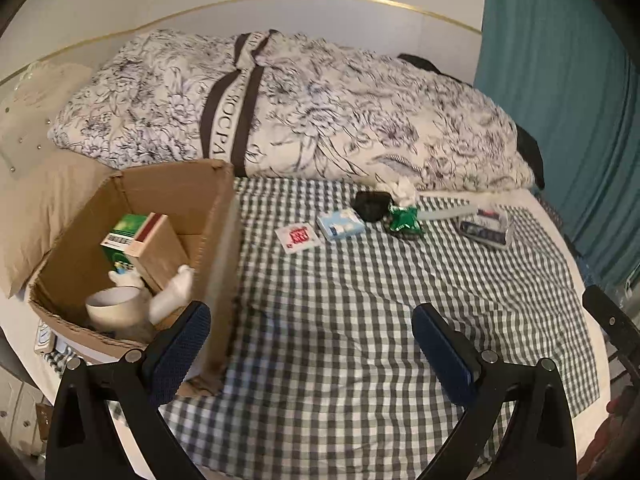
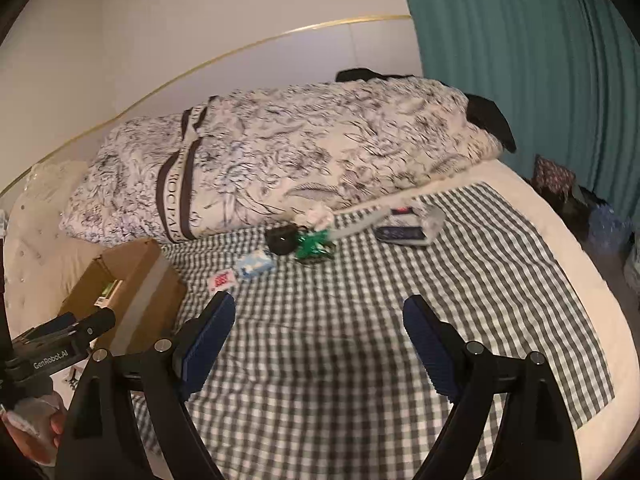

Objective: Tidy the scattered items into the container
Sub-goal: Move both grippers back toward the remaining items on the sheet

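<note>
**Both grippers wide and empty over the checked cloth**

Left wrist view: the left gripper [image 1: 310, 332] hangs with jaws spread, nothing between them. The cardboard box [image 1: 218, 216] sits just left, holding a white mug [image 1: 114, 310] and small cartons. A red-and-white packet [image 1: 297, 237] and a light blue pack [image 1: 341, 224] lie farther off.

Right wrist view: the right gripper [image 2: 318, 322] gapes, empty. A green wrapper [image 2: 314, 245] lies ahead.

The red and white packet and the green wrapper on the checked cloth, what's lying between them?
A light blue packet lies between the red and white packet and the green wrapper; both wrist views show it.
</note>
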`<state>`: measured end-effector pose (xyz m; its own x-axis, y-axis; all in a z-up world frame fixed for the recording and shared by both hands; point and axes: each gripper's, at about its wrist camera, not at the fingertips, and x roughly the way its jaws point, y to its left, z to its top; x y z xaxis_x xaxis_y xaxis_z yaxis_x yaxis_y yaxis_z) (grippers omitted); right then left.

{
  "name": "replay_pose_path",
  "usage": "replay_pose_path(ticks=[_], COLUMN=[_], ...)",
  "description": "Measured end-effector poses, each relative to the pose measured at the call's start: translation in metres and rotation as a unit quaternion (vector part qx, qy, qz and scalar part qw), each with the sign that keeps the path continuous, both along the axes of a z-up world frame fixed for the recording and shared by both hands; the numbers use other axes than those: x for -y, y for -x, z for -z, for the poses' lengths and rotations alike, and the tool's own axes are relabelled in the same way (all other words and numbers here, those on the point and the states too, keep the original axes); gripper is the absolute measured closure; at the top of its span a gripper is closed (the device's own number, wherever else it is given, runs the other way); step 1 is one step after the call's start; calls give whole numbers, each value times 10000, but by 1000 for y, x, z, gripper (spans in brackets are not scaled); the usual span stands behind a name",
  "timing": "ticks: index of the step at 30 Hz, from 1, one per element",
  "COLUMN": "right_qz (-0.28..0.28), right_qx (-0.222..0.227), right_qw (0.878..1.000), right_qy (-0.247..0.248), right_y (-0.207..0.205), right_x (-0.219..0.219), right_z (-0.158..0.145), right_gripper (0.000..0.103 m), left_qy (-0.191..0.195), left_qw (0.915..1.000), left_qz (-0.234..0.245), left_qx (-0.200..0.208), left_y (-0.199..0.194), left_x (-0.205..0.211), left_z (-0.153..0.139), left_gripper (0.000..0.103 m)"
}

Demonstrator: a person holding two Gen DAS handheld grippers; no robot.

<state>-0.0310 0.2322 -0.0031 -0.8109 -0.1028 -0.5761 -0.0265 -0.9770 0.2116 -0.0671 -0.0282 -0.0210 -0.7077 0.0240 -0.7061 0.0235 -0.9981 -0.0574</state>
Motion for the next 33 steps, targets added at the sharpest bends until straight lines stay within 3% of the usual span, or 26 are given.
replay_pose_path(ticks=[8,17,25,29,33], right_qz=[142,380,272,211,333], right_qx=[27,253,308,328,406], right_qw=[9999,9986,9982,9969,9975], right_qy=[-32,-252,-448,-690,-464], right_y=[12,62,109,140,168], right_x=[-44,-92,-104,-101,-111], right_z=[19,43,45,53,74], right_gripper=[12,12,12,12,12], left_qy=[167,181,379,400,378], left_qw=[9995,9988,9986,9985,9978], left_qz=[114,96,248,214,23], left_qx=[224,436,268,305,544], left_y=[33,87,137,168,197], left_x=[-31,-44,-54,-55,-51], left_z=[28,56,65,84,114], left_gripper=[0,0,0,0,0])
